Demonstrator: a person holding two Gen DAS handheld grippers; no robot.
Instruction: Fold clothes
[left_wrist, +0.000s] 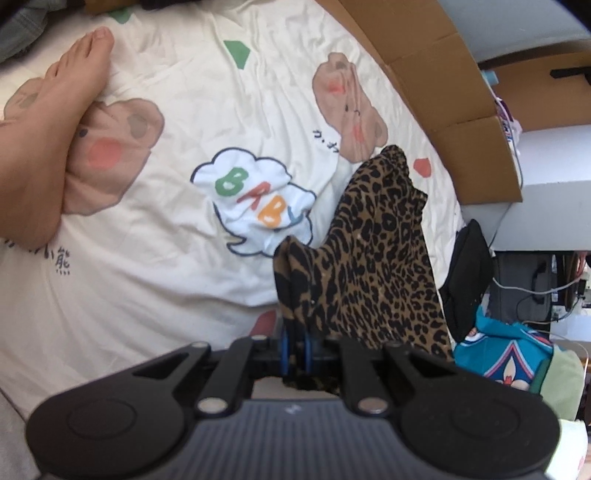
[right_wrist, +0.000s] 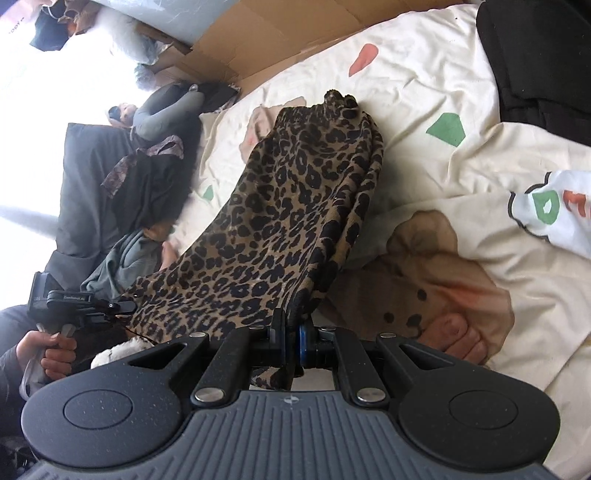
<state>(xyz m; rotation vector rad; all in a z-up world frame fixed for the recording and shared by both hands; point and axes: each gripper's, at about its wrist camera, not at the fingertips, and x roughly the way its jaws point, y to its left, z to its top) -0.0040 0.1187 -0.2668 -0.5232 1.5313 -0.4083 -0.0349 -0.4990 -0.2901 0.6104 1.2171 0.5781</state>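
both the left gripper (left_wrist: 295, 341) and the right gripper (right_wrist: 291, 332) are clenched on one edge of the leopard cloth (left_wrist: 373, 251), which hangs stretched above the sheet (left_wrist: 177, 229), its far end touching it.

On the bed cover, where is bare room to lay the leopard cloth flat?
The bare patch lies between the foot, the "BABY" cloud print and the leopard cloth. Crowded: the cardboard edge and the black bag.
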